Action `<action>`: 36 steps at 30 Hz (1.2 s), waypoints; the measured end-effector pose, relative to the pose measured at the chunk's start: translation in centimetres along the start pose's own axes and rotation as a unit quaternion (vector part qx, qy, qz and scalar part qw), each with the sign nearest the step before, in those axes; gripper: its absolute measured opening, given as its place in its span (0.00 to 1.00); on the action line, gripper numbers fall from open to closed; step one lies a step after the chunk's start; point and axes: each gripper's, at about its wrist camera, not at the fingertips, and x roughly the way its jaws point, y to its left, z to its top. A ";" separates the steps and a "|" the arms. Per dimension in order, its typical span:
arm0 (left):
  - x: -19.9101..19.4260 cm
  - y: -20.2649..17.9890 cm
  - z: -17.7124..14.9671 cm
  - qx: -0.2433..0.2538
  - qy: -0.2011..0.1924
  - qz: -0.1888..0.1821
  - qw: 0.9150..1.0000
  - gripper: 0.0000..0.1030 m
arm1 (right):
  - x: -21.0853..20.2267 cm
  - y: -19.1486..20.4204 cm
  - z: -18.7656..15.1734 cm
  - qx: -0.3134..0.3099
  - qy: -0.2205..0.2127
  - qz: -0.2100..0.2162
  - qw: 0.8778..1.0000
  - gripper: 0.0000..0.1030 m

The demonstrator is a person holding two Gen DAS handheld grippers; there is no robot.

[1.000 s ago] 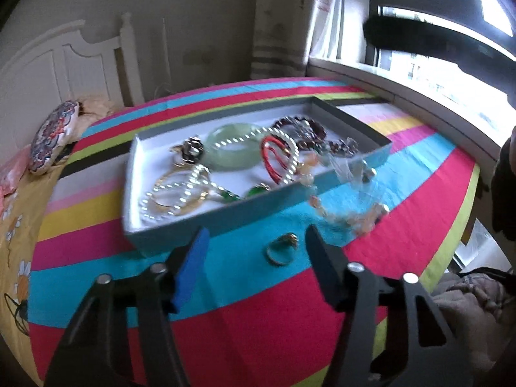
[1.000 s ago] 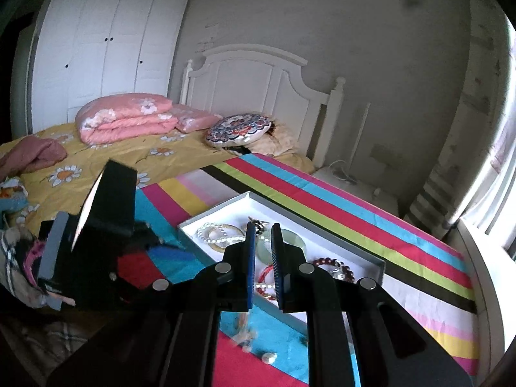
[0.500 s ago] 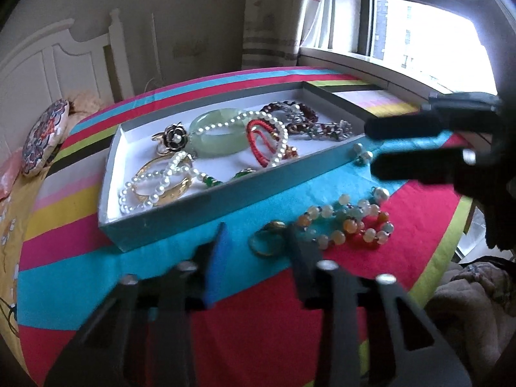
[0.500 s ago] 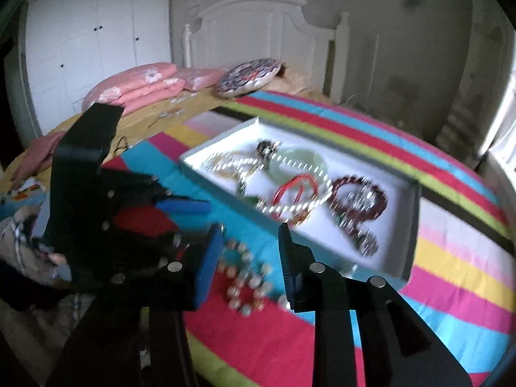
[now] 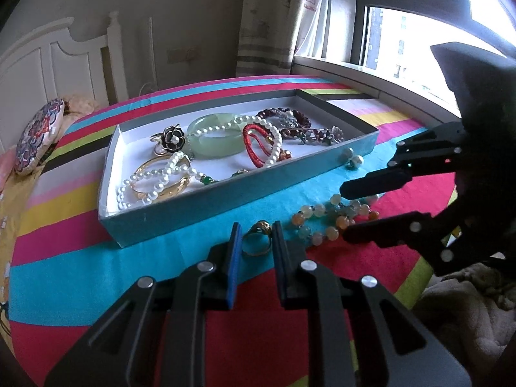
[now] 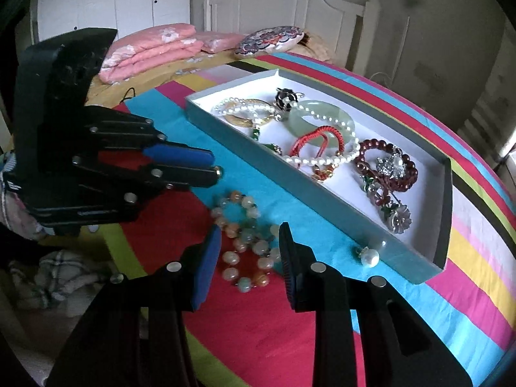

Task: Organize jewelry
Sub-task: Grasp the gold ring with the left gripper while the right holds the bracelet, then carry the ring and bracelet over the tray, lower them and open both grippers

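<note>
A teal tray (image 5: 225,193) with a white floor holds a jade bangle (image 5: 216,135), pearl strands, a red cord bracelet and dark bead bracelets; it also shows in the right wrist view (image 6: 258,164). A gold ring (image 5: 259,235) lies on the striped cloth between the fingers of my left gripper (image 5: 256,235), whose jaws have narrowed around it. A pastel bead bracelet (image 6: 245,242) lies on the cloth in front of the tray, between the fingers of my open right gripper (image 6: 250,242). The bracelet also shows in the left wrist view (image 5: 325,222).
A pearl earring (image 6: 369,256) lies against the tray's front wall. The round table carries a striped cloth (image 6: 290,322). A bed with pink pillows (image 6: 151,48) and a round cushion (image 6: 269,38) stands behind. A window (image 5: 419,32) is at the right.
The right gripper opened and came down around the bead bracelet, which now lies on the cloth. The left gripper moved forward and narrowed around the gold ring.
</note>
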 end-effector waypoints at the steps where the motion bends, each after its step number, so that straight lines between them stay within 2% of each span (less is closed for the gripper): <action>1: -0.1 -0.1 0.0 0.000 0.000 0.000 1.000 0.17 | 0.1 0.0 -0.1 -0.002 -0.003 -0.001 1.000 0.24; 4: -0.4 -0.1 -0.2 0.001 -0.003 0.002 1.000 0.17 | -0.2 0.6 -0.2 -0.021 -0.010 0.006 1.000 0.18; 7: -0.6 0.2 -0.2 -0.003 -0.005 0.003 1.000 0.17 | -0.8 1.4 -0.4 -0.037 -0.023 -0.006 0.999 0.12; 20: -2.3 0.3 0.6 0.000 -0.025 0.013 1.000 0.17 | -4.5 0.9 1.2 -0.024 -0.085 -0.038 0.995 0.12; 36: -4.7 -0.6 4.5 0.043 -0.056 0.035 0.997 0.17 | -9.1 -0.9 4.1 -0.024 -0.146 -0.086 0.985 0.12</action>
